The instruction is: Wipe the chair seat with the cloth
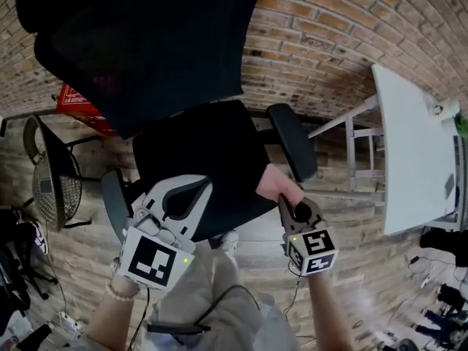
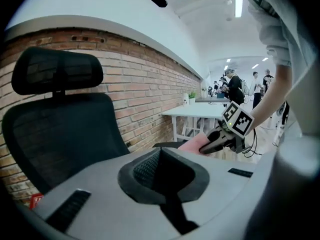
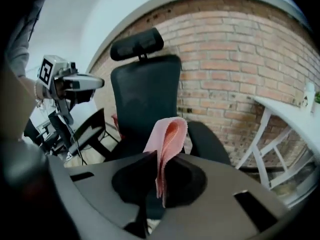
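Right claw (image 1: 284, 199) pinches cloth (image 3: 167, 139) at chair seat (image 1: 205, 159) edge, white table (image 1: 409, 145) nearby.

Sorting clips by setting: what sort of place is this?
Likely an open-plan office or workshop: a black office chair with headrest, a white desk against a bare brick wall, and people standing under ceiling strip lights farther back.

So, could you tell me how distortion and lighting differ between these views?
Head view: fisheye curves the brick wall; the chair reads near-black. Left gripper view: bright ceiling lights, dark vignetted corners. Right gripper view: curved wall too; the pink cloth in the right claw looks sharp.
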Tool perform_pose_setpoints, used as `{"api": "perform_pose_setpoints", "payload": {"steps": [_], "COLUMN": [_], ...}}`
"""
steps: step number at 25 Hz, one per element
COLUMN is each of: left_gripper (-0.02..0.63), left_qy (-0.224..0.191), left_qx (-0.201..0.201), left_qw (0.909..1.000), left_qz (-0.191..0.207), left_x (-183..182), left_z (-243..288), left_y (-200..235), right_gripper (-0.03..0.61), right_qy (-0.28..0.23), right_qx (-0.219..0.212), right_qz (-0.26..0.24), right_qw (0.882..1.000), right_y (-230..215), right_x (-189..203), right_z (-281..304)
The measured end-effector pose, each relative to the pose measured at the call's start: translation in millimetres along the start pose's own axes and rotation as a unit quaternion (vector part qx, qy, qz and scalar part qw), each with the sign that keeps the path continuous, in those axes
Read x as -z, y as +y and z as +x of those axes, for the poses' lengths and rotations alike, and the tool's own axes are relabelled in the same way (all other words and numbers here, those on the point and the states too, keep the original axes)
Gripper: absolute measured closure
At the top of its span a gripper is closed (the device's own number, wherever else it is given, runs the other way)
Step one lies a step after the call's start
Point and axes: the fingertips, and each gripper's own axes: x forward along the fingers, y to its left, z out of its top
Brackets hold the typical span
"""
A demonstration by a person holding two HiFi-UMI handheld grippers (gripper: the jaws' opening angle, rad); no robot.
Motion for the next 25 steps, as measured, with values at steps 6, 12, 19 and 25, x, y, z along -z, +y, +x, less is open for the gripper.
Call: {"api": "perform_pose_setpoints", "payload": {"steps": [6, 12, 19, 25], "left_gripper": [0.595, 0.595, 0.595, 0.595], "left_qy": [-0.023, -0.044, -0.049, -0.055], "left_qx": [-0.017, -0.042, -0.057, -0.058], "left_qw": [0.9996, 0.9981, 0.9972, 0.9968], "left_qz": [0.007, -0.004, 0.003, -0.004], "left_x": [-69.1, -105.8, -125.4, -134.8], "left_z": [-45.7, -86.9, -111.8, -111.1], "left_y": [6.3, 11.6, 17.3, 18.9], "right_gripper": [0.528, 0.528, 0.528, 0.528], "right_qy": [-0.087, -0.127, -0.150, -0.161], "right_qx": [0.015, 0.033, 0.039, 0.032], "right_qz": [-0.012, -0.027, -0.007, -0.015], "right_qw": [0.996, 0.991, 0.988, 0.986], "right_y": [17.5, 27.6, 40.6, 50.1], "right_x": [-102.9, -149.3, -171.9, -188.7], "right_z": [-73.7, -133.2, -168.3, -171.8]}}
